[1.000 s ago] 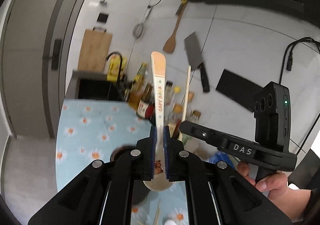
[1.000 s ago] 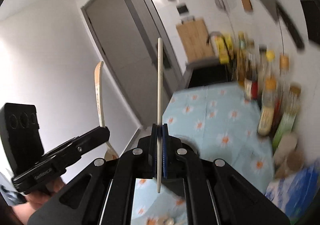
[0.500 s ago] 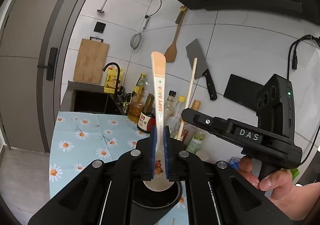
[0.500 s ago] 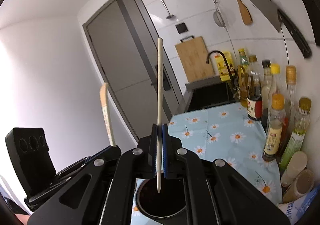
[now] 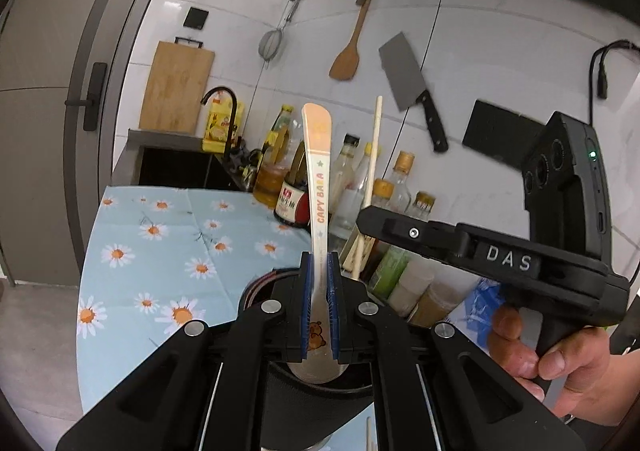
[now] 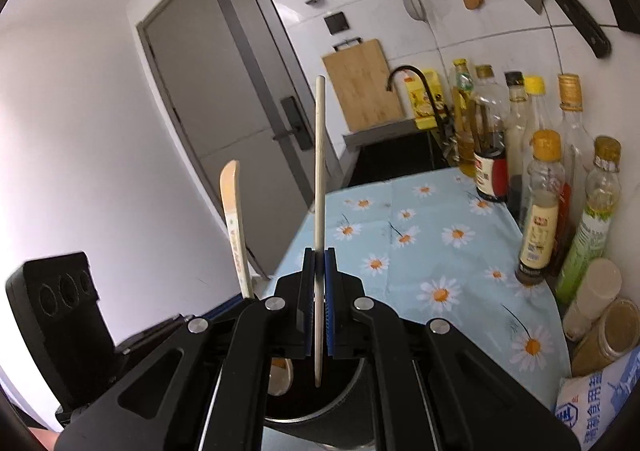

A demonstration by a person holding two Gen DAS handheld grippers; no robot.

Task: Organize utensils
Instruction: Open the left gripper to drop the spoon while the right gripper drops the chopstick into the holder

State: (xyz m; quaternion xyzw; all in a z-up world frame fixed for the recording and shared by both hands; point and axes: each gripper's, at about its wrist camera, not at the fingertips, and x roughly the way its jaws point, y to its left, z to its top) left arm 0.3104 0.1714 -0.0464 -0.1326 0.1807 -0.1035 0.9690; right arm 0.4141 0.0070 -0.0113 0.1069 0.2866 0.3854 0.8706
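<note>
While both utensils stand upright, the left gripper (image 5: 319,307) clamps the spoon (image 5: 318,179) and the right gripper (image 6: 319,303) clamps the chopstick (image 6: 319,179), each lower end directly over the dark holder's (image 6: 352,395) mouth.

Left tongs (image 5: 319,301): jaws clamped, pointing slightly downward.
Right tongs (image 6: 319,301): jaws clamped, tilted downward.
Right hand (image 5: 560,367): gripping handle.

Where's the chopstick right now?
In the right wrist view the chopstick stands upright, clamped in the right gripper, with its lower tip over the mouth of the dark holder, just right of the spoon.
</note>
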